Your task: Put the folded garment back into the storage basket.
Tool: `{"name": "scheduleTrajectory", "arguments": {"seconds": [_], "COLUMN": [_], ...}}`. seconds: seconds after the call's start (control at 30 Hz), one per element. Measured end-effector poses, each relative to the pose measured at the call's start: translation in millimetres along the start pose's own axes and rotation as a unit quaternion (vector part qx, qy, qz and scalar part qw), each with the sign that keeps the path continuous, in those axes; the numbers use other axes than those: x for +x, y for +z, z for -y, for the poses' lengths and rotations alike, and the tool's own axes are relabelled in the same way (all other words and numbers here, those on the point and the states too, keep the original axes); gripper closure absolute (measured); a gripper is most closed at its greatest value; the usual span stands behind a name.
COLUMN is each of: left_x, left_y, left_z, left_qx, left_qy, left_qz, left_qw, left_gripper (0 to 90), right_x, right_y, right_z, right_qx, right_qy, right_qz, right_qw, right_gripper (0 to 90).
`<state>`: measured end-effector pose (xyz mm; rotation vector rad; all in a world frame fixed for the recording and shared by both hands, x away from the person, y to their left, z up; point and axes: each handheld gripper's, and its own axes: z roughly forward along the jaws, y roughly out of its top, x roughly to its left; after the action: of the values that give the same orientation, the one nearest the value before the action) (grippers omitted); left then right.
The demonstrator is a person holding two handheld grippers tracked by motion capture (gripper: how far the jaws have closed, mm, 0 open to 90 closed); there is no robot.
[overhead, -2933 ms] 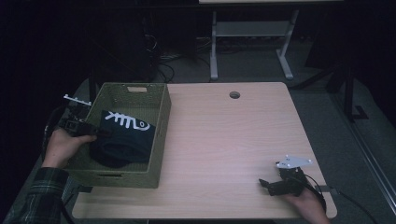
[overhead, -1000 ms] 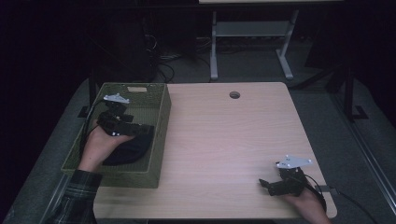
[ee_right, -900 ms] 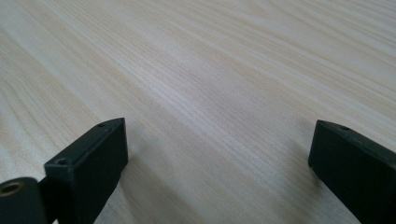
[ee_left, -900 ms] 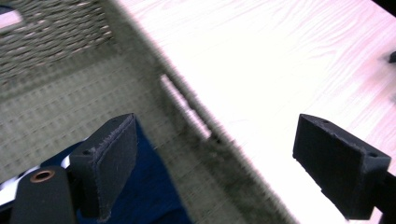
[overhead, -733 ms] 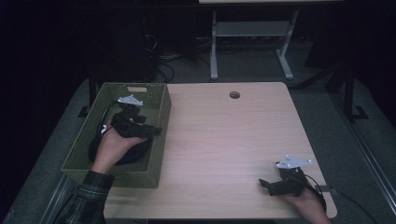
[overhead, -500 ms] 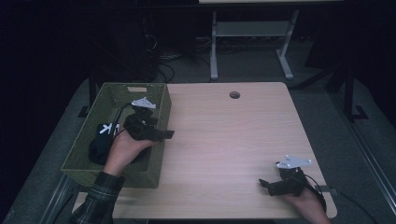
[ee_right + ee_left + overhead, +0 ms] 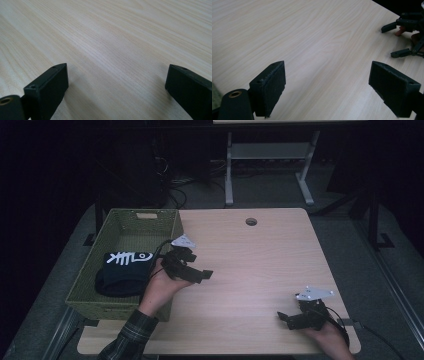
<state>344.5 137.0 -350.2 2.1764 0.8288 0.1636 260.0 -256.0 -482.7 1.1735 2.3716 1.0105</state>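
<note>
- Dim room, cables and a white stand at the back, and in front of me a light wood worktop [image 7: 250, 270] with one round cable hole [image 7: 251, 221] near the far edge.
- One green woven basket [image 7: 95, 292] sits on the left side. Inside it lies one black folded garment [image 7: 122, 272] with a white fish-bone print, over toward the near half.
- My left claw [image 7: 197, 272] is out over the bare wood just right of the basket rim, jaws spread wide, nothing between them. In the left gripper view I'm looking straight across the worktop at my other claw.
- My right claw [image 7: 290, 317] is parked at the near right corner, low on the wood, jaws wide apart too and empty.
- Best guess on the step: the garment is in the basket and untouched by either claw, so I'm between moves, not mid-grab.
- If it's coming out next, I'd need to swing the left claw back over the rim, drop onto a fold edge and pinch it.
- Count: two claws, one basket, one garment.
</note>
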Motion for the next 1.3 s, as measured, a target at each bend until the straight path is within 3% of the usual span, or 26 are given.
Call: {"name": "scheduleTrajectory", "arguments": {"seconds": [0.3, 0.63, 0.93, 1.2, 1.3], "left_x": [-14.5, -31.0, -36.0, -35.5, -35.2], "left_y": [26.4, 63.0, 84.8, 95.1, 100.6], "left_z": [9.8, 28.0, 48.4, 59.8, 67.8], "left_qx": [0.003, 0.033, 0.035, 0.034, 0.044], "left_qy": [0.006, 0.032, 0.047, 0.049, 0.051], "left_qz": [0.007, 0.01, 0.002, 0.009, 0.001], "left_qw": [1.0, 0.9989, 0.9983, 0.9982, 0.9977], "left_gripper": [13.9, 13.8, 13.8, 13.7, 13.2], "right_x": [0.0, 0.0, 0.0, -0.1, -0.2], "right_y": [-0.1, 0.0, -0.1, -0.1, -0.1], "right_z": [0.0, 0.0, 0.0, 0.0, 0.0], "right_qx": [0.0, 0.0, 0.001, 0.0, 0.0], "right_qy": [0.0, 0.0, 0.0, -0.001, -0.001], "right_qz": [0.0, 0.0, 0.0, 0.001, 0.0], "right_qw": [1.0, 1.0, 1.0, 1.0, 1.0], "right_gripper": [4.2, 4.2, 4.2, 4.2, 4.2]}}
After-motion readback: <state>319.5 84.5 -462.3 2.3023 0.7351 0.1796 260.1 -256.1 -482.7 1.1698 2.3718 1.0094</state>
